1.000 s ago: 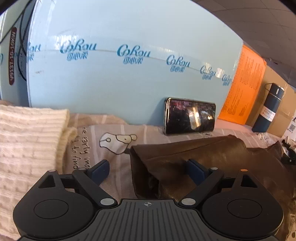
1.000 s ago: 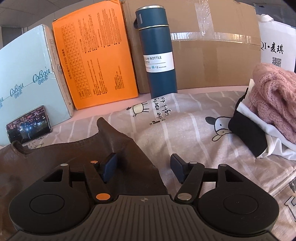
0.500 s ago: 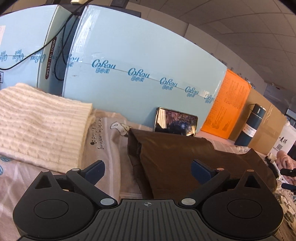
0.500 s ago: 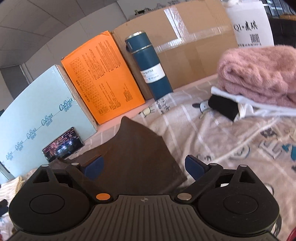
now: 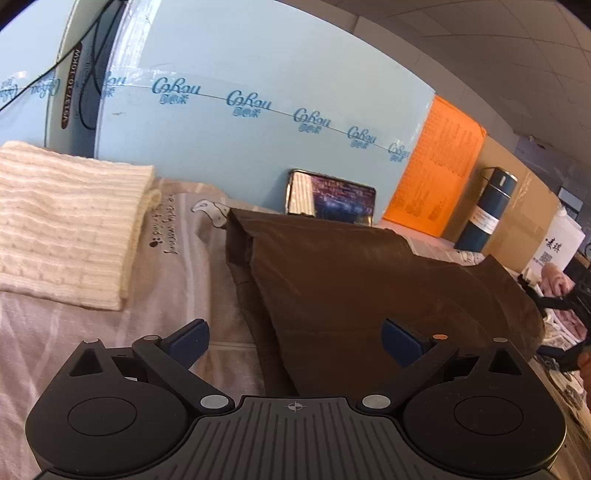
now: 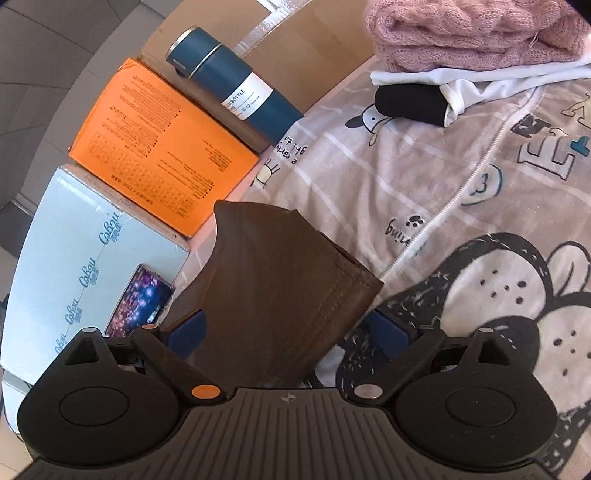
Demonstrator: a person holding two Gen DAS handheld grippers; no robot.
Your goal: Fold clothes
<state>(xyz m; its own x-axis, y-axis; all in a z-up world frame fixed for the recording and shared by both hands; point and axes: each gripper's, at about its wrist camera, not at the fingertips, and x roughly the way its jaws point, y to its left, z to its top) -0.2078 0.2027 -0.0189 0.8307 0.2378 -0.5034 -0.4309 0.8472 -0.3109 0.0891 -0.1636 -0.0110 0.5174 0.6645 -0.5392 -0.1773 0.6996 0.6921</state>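
A brown leather-like garment (image 5: 362,280) lies folded on the printed bed sheet (image 5: 177,266). My left gripper (image 5: 295,338) is open and empty, held above the garment's near left edge. In the right wrist view the same brown garment (image 6: 273,280) lies between my open fingers, its stitched edge pointing at me. My right gripper (image 6: 286,328) is open and tilted, hovering over that end without gripping it.
A folded cream knit sweater (image 5: 70,225) lies at the left. Pink knitwear (image 6: 476,33) on white and black clothes (image 6: 410,103) lies at the right. A phone (image 5: 330,197), light blue box (image 5: 258,122), orange box (image 6: 155,147), blue bottle (image 6: 236,88) and cardboard box line the back.
Both grippers have pulled back and up from the brown garment and opened wider. The right gripper has rolled to one side, so its view is tilted.
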